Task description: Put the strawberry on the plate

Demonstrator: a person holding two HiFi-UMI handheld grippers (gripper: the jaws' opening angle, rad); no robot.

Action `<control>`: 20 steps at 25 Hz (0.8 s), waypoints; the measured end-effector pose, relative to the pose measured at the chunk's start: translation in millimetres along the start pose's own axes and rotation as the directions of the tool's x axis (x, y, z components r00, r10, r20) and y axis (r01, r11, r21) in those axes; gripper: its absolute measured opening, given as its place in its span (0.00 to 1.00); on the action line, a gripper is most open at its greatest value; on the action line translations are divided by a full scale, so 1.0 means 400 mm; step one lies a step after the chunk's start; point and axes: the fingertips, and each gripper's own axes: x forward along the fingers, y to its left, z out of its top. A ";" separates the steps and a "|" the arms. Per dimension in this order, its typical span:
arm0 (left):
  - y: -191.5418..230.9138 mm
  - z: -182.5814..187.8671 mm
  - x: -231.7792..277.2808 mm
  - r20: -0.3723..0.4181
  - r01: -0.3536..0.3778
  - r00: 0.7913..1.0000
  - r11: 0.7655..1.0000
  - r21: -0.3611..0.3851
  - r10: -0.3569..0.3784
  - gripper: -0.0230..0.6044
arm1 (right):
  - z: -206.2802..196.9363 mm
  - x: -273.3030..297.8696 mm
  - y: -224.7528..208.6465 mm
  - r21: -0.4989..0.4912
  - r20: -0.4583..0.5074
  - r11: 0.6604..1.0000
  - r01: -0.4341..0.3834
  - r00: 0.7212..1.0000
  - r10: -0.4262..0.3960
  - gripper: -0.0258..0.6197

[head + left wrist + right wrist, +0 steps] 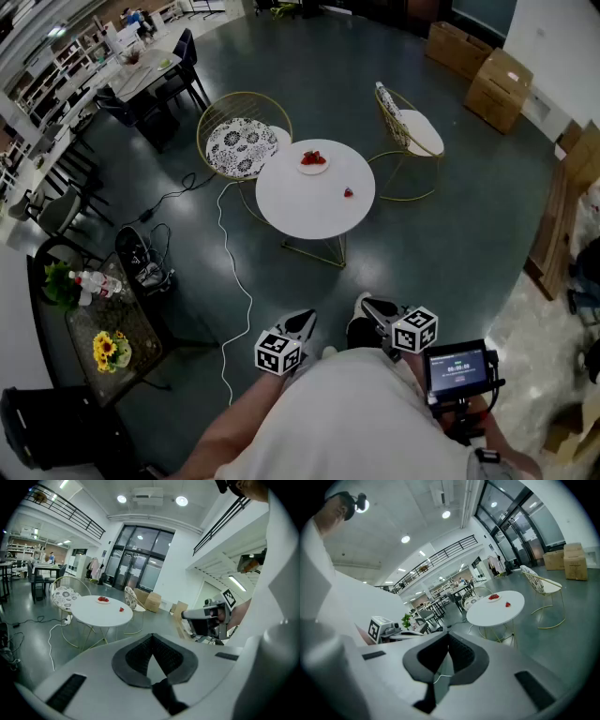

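A single red strawberry (348, 192) lies on the round white table (314, 202), right of a small white plate (313, 162) that holds more strawberries. Both grippers are held close to the person's body, far short of the table. My left gripper (302, 325) is shut with nothing in it, and my right gripper (375, 309) is shut and empty too. The left gripper view shows its closed pads (152, 653), with the table (101, 613), the plate (103, 600) and the strawberry (121, 609) far off. The right gripper view has the strawberry (507, 604) next to the plate (494, 597).
Two gold wire chairs (246, 136) (408, 127) stand behind the table. A white cable (234, 272) runs across the floor at its left. Cardboard boxes (487, 70) sit at the back right. At the near left is a dark side table with flowers (108, 347).
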 end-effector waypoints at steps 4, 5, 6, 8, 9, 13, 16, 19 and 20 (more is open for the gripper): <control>-0.001 0.001 0.013 0.003 0.008 1.000 1.000 0.004 -0.009 0.05 | -0.013 -0.005 -0.005 0.006 0.005 1.000 0.007 1.000 -0.007 0.05; -0.002 0.001 0.016 0.004 0.010 1.000 1.000 0.005 -0.010 0.05 | -0.015 -0.006 -0.008 0.005 0.005 1.000 0.010 1.000 -0.010 0.05; -0.003 0.001 0.020 0.005 0.011 1.000 1.000 0.006 -0.011 0.05 | -0.015 -0.007 -0.012 0.004 0.006 1.000 0.013 1.000 -0.013 0.05; -0.005 -0.001 0.023 0.005 0.010 1.000 1.000 0.005 -0.010 0.05 | -0.012 -0.009 -0.017 0.010 0.013 1.000 0.015 1.000 -0.015 0.05; -0.004 -0.003 0.023 0.005 0.008 1.000 1.000 0.003 -0.008 0.05 | -0.011 -0.008 -0.017 0.017 0.017 1.000 0.014 1.000 -0.015 0.05; -0.002 -0.010 0.022 0.009 -0.003 1.000 1.000 0.000 0.003 0.05 | -0.011 -0.004 -0.017 0.030 0.020 0.999 0.014 1.000 -0.015 0.05; -0.007 -0.005 0.015 0.011 -0.007 1.000 1.000 0.004 0.007 0.05 | -0.006 -0.008 -0.010 0.030 0.022 0.999 0.015 1.000 -0.016 0.05; -0.015 -0.011 -0.002 0.014 -0.007 1.000 1.000 0.000 0.007 0.05 | -0.014 -0.013 0.007 0.034 0.018 0.999 0.016 1.000 -0.017 0.05; -0.017 -0.014 -0.010 0.016 -0.005 1.000 1.000 -0.002 0.005 0.05 | -0.020 -0.013 0.014 0.034 0.012 0.999 0.018 1.000 -0.019 0.05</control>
